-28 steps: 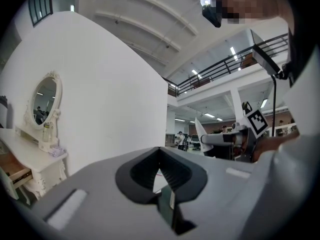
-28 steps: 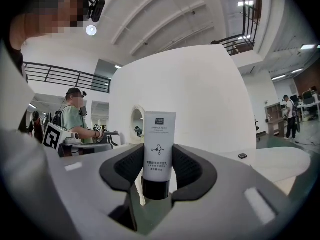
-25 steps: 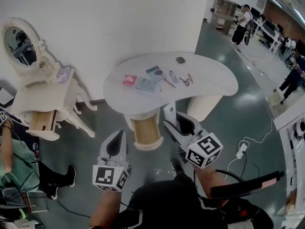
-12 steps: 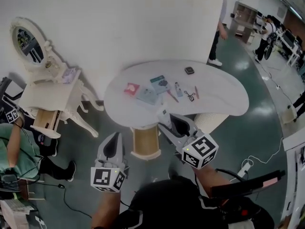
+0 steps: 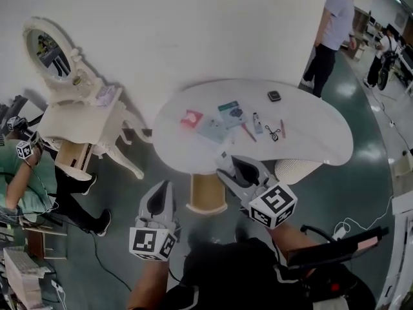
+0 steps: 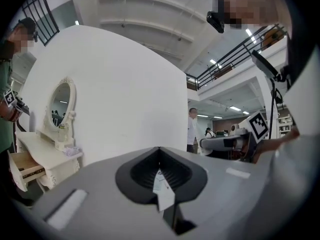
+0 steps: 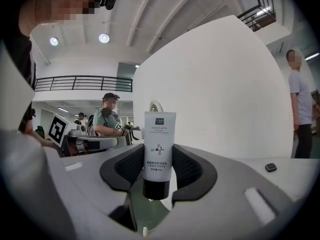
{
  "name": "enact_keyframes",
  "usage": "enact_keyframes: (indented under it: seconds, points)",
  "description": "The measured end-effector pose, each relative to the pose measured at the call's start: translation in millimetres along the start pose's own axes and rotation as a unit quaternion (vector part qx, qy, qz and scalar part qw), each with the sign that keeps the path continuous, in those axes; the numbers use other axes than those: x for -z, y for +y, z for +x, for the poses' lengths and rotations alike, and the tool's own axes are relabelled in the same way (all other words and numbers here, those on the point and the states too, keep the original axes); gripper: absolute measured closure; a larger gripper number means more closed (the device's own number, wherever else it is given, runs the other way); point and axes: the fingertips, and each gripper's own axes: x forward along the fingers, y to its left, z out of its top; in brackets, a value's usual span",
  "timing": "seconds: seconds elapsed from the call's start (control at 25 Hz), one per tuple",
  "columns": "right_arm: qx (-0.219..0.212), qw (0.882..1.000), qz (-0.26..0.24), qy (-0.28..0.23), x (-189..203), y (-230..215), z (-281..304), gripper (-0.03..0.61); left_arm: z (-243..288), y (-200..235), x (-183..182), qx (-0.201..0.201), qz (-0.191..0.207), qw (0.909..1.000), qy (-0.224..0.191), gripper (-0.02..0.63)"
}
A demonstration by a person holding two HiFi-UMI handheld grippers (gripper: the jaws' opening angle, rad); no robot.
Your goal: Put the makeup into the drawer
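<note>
Now — tube (image 7: 159, 146) upright, cap down

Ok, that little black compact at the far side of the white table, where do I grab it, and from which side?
Probably across two opposite side edges of the black compact, coming straight down from above. It lies flat and low on the white table, with bare tabletop around it, so a sideways approach has little height to catch.

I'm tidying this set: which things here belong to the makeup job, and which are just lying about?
Job: tube in right tool; makeup on table; drawer.
About: mirror; bystander.
</note>
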Motion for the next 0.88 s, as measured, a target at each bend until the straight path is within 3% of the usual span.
enact_keyframes:
  seconds: [0.44, 0.72, 0.88]
  points:
    - [0.035, 0.999, 0.008, 0.025, 23.0, 28.8, 37.7, 0.4, -4.0, 42.5, 17.0, 0.055, 0.003, 0.9983, 0.018, 0.614]
    - [0.041, 0.997, 0.013, 0.069, 78.1, 32.4, 58.9, 0.4, 0.5, 61.3, 59.3, 0.074, -0.004, 0.9954, 0.06, 0.614]
    - [0.042, 0.994, 0.029, 0.101, 116.3, 21.7, 65.9, 0.4, 15.4, 67.5, 84.8, 0.061, -0.011, 0.996, 0.065, 0.614]
